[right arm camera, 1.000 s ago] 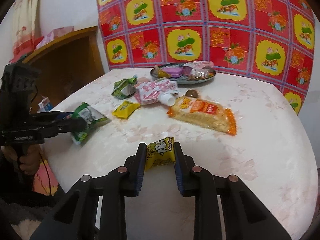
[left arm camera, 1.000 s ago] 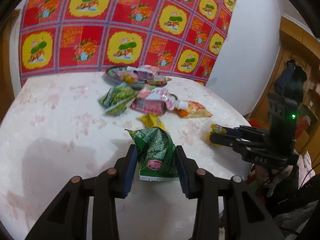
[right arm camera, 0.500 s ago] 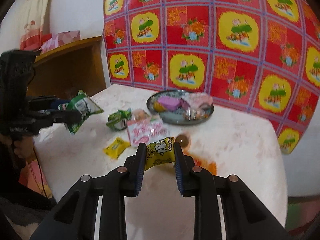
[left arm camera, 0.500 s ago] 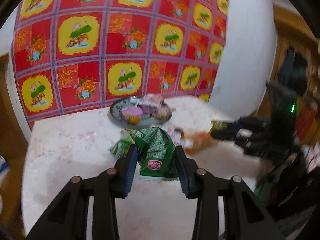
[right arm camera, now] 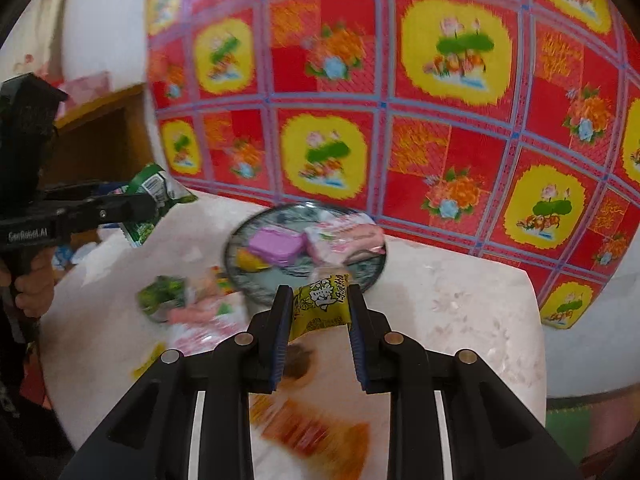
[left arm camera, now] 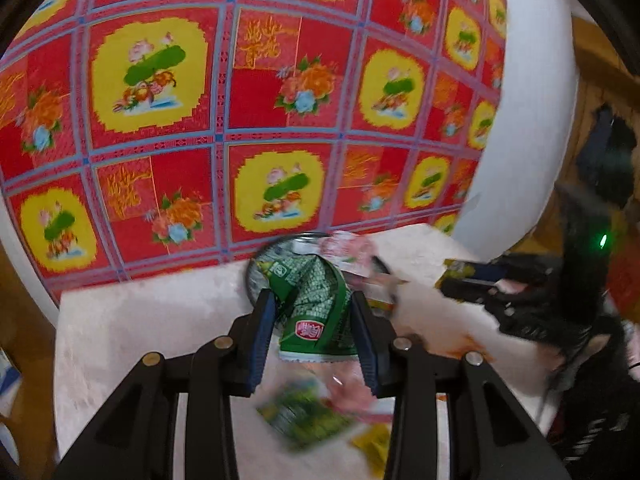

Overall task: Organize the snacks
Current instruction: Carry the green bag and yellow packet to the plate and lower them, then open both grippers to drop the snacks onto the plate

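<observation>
Backdrop: red-and-yellow floral cloth (right arm camera: 440,100) hung behind pale marbled table (right arm camera: 460,300).
Left gripper (left arm camera: 312,312): clamped on green snack packet (left arm camera: 316,304), raised above table.
Right gripper (right arm camera: 318,308): pinching yellow snack packet (right arm camera: 320,304), raised just before plate.
Plate (right arm camera: 360,272): holds purple and pink packets.
Table: blurred loose snacks below both grippers.

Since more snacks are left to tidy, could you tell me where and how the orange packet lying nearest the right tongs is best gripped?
The orange packet lies flat on the pale table, long and narrow, though blurred here. Judging by that shape, I would come from above and close the tongs across its narrow width near the middle. The right tongs are already shut on a yellow packet, so that must be put down first.
</observation>
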A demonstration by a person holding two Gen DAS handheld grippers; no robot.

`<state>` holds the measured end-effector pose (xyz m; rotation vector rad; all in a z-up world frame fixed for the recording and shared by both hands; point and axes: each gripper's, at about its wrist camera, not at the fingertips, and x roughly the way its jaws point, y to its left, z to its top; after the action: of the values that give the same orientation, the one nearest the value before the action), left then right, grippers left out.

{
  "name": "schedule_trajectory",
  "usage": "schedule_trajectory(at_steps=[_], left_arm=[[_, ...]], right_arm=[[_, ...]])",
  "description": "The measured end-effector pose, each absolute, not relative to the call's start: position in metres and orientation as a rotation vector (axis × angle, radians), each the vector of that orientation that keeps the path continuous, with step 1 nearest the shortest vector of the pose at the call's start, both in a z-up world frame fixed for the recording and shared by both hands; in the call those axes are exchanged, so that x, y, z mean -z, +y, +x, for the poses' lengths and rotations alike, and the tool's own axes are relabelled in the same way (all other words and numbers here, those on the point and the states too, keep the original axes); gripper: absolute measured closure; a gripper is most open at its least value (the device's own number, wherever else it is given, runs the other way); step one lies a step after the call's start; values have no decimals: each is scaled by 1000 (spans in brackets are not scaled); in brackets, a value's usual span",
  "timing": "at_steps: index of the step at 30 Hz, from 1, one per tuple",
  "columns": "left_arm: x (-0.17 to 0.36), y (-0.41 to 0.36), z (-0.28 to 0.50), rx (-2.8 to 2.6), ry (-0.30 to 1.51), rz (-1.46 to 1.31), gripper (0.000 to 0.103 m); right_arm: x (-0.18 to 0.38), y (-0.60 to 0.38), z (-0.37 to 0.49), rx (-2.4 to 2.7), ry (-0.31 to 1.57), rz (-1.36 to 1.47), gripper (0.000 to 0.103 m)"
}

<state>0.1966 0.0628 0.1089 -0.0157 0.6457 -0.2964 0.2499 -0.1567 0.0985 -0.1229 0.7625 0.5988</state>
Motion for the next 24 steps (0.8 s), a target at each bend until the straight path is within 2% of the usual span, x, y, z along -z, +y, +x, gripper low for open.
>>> schedule_trajectory(at_steps=[11,24], left_arm=[[-64,68,253,262,776,-45,64],[-46,62,259,256,788,-30,62]], right_arm=[[-71,-150,332,-559,896,-22,75],[-48,-146,346,-631,935,104,73]])
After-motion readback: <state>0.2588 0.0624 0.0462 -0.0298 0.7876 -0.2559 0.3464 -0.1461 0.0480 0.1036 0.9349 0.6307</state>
